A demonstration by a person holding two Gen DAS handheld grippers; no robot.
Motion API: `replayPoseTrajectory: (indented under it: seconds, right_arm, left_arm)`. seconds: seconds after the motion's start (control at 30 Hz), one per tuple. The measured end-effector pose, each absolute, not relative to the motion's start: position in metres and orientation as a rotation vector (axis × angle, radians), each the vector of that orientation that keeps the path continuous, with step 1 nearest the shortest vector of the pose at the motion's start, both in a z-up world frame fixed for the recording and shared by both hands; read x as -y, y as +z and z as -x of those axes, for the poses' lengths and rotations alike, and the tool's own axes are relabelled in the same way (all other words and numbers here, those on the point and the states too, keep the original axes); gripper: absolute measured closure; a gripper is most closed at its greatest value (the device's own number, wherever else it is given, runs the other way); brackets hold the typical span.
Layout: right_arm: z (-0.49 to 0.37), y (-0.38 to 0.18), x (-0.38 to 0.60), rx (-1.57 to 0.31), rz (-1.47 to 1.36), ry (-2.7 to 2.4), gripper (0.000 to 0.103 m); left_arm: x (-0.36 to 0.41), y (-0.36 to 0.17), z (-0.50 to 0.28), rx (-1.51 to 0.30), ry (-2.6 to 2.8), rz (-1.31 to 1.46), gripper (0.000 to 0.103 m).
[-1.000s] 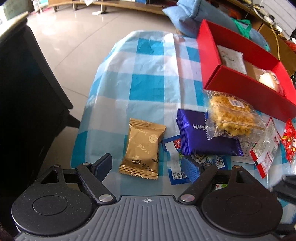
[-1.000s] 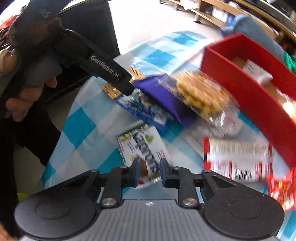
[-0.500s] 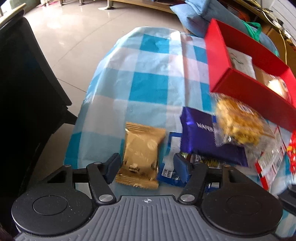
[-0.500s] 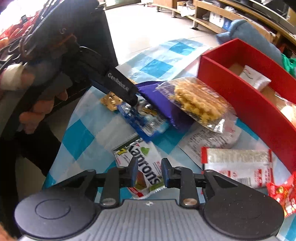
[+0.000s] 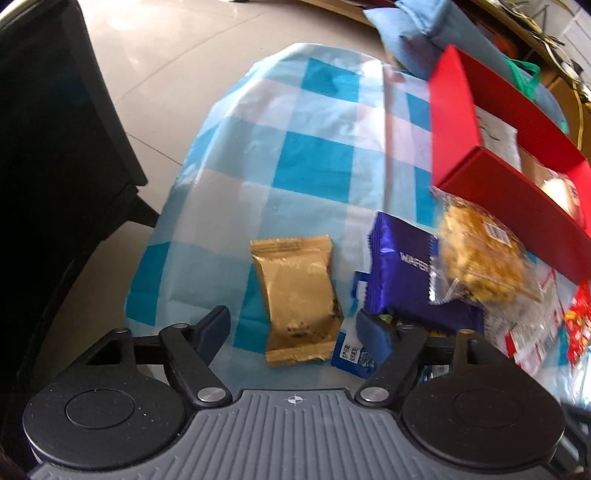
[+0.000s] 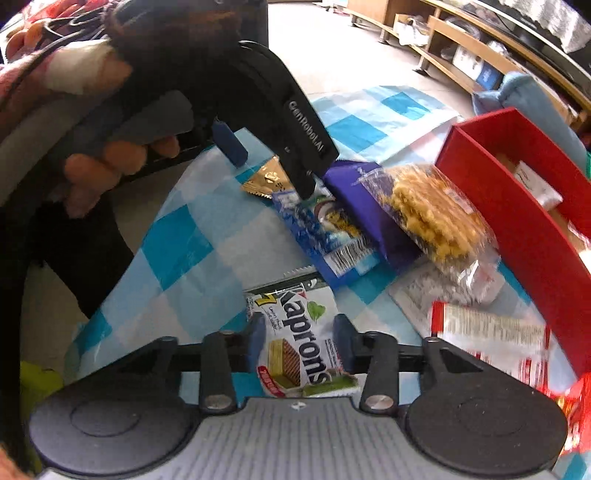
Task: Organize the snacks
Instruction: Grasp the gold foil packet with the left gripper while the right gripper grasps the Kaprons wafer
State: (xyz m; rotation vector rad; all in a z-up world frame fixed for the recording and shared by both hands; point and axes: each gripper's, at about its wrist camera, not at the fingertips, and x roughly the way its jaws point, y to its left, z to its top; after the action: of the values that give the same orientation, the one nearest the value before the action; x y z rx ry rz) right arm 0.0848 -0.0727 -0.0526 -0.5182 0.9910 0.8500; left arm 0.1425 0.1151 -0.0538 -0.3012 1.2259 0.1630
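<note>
My left gripper (image 5: 295, 328) is open, its fingers on either side of a gold snack packet (image 5: 295, 299) lying on the checked cloth. A purple wafer pack (image 5: 406, 273) and a clear bag of golden crackers (image 5: 480, 258) lie to its right, before the red box (image 5: 476, 162). My right gripper (image 6: 300, 339) is open around a green and white Kaprons wafer packet (image 6: 306, 343) flat on the cloth. The left gripper (image 6: 269, 170) also shows in the right wrist view, over the gold packet (image 6: 264, 179).
A blue cookie packet (image 6: 325, 236), a white and red packet (image 6: 491, 332) and a red wrapper (image 5: 576, 325) lie near the red box (image 6: 517, 210), which holds several snacks. A black chair (image 5: 55, 129) stands left of the table. A blue cushion (image 5: 417, 22) lies behind.
My left gripper moved forward and now straddles the gold packet. My right gripper opened wider around the Kaprons packet, which lies flat on the cloth.
</note>
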Motion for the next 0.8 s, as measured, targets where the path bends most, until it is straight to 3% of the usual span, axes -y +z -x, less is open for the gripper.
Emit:
replayPoseTrajectory:
  seconds: [0.07, 0.33, 0.43, 0.57, 0.7, 0.8]
  right_arm:
    - [-0.085, -0.052, 0.082, -1.028, 0.477, 0.836, 0.087]
    - [-0.077, -0.053, 0.103, -1.059, 0.418, 0.777, 0.088]
    - [-0.077, -0.053, 0.103, -1.052, 0.415, 0.771, 0.088]
    - [-0.078, -0.053, 0.107, -1.045, 0.409, 0.750, 0.087]
    - [-0.080, -0.051, 0.110, -1.041, 0.393, 0.765, 0.086]
    - [-0.079, -0.050, 0.103, -1.036, 0.397, 0.806, 0.078]
  left_arm:
    - [-0.119, -0.054, -0.145, -1.217, 0.206, 0.315, 0.021]
    - [-0.116, -0.060, -0.159, -1.215, 0.294, 0.347, 0.030]
    - [-0.103, -0.055, -0.158, -1.204, 0.267, 0.283, 0.041]
    - [-0.094, -0.054, -0.147, -1.213, 0.208, 0.255, 0.050]
    - [-0.089, -0.053, -0.136, -1.206, 0.183, 0.236, 0.052]
    - [-0.091, -0.053, -0.133, -1.211, 0.175, 0.251, 0.051]
